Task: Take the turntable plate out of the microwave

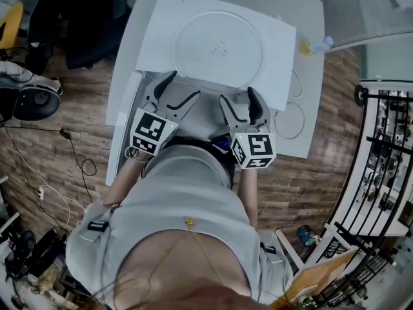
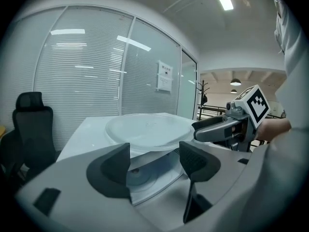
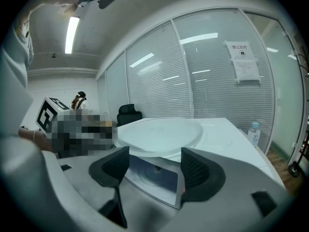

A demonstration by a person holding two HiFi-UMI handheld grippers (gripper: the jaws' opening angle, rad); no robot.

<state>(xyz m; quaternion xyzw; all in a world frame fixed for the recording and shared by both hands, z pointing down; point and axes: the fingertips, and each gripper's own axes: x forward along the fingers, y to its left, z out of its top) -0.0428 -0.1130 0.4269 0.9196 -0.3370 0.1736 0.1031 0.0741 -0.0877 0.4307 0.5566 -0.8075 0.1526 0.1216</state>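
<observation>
The turntable plate (image 1: 217, 44) lay flat on top of the microwave (image 1: 161, 24) on the desk (image 1: 310, 18). Both forearms reached forward. The left gripper (image 1: 184, 86) and right gripper (image 1: 237, 95) pointed slightly downward at the microwave's near edge, jaws apart, grasping nothing.

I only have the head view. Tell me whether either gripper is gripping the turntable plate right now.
Observer: No. The left gripper view shows the left gripper with its pads wide apart and nothing between them. The plate lies beyond them on top of the microwave.
Operator: Check the right one too.
Observer: The right gripper view shows the same. The right gripper is open and empty, and the plate's rim lies past its pads, not between them.
</observation>
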